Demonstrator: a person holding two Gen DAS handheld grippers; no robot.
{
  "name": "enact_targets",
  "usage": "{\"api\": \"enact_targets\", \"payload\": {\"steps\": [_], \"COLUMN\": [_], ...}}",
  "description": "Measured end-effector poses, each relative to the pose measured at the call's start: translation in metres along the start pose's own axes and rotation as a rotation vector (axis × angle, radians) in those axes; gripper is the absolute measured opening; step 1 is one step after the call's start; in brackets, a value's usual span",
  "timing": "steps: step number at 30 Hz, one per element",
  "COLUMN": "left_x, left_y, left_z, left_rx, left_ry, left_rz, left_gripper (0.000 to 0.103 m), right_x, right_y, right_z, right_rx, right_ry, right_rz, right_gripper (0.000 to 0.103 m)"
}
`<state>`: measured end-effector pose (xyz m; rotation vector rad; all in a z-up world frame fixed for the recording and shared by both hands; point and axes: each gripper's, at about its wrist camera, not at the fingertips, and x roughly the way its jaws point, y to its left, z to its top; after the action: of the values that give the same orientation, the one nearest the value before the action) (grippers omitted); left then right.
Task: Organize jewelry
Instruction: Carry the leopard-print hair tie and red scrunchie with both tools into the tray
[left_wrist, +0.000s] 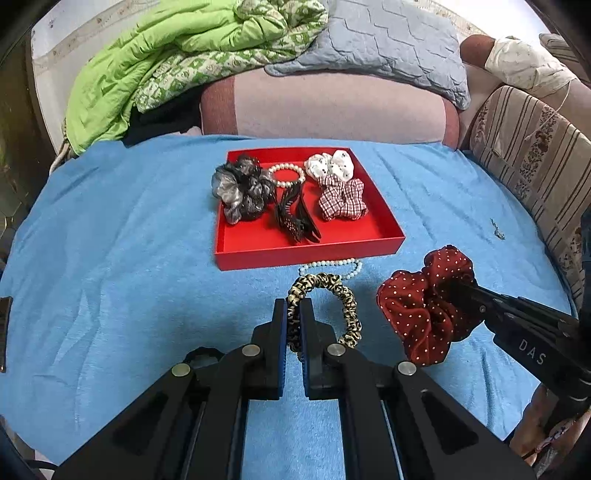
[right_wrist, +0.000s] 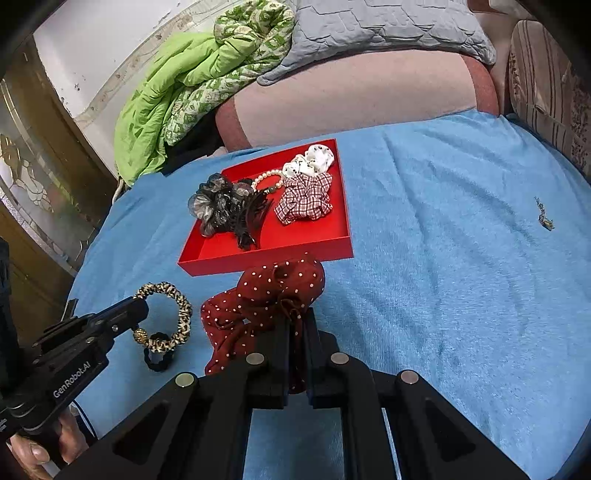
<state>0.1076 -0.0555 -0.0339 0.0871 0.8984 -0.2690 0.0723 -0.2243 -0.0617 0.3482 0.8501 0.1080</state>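
A red tray (left_wrist: 258, 243) (right_wrist: 207, 258) on the blue towel holds a grey-black scrunchie (left_wrist: 240, 188), a pearl bracelet (left_wrist: 286, 173), a black hair claw (left_wrist: 295, 218), a white scrunchie (left_wrist: 332, 166) and a red plaid scrunchie (left_wrist: 341, 199). My left gripper (left_wrist: 293, 314) is shut on a leopard-print scrunchie (left_wrist: 343, 306) (right_wrist: 173, 317) in front of the tray. My right gripper (right_wrist: 297, 325) (left_wrist: 458, 295) is shut on a dark red dotted scrunchie (right_wrist: 266, 295) (left_wrist: 417, 310) and holds it near the tray's front edge. A pale bead bracelet (left_wrist: 340, 264) lies by the tray.
A small black hair tie (right_wrist: 159, 360) lies under the leopard scrunchie. A small dark trinket (right_wrist: 545, 218) (left_wrist: 496, 229) lies on the towel to the right. Green quilt (left_wrist: 147, 74), grey pillow (left_wrist: 388, 48) and pink bolster (left_wrist: 332, 107) sit behind; a striped cushion (left_wrist: 528, 155) lies to the right.
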Motion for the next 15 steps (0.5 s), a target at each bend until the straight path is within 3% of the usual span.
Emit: {"api": "enact_targets", "payload": {"steps": [15], "left_x": [-0.03], "left_y": [0.02], "left_z": [0.01], "left_rx": [-0.022], "left_ry": [-0.068], "left_rz": [0.036], "left_gripper": [0.006], "right_x": [-0.015], "right_y": [0.006], "right_z": [0.006], "right_rx": [-0.007], "right_ry": [-0.035], "right_rz": [0.004], "right_gripper": [0.007]}}
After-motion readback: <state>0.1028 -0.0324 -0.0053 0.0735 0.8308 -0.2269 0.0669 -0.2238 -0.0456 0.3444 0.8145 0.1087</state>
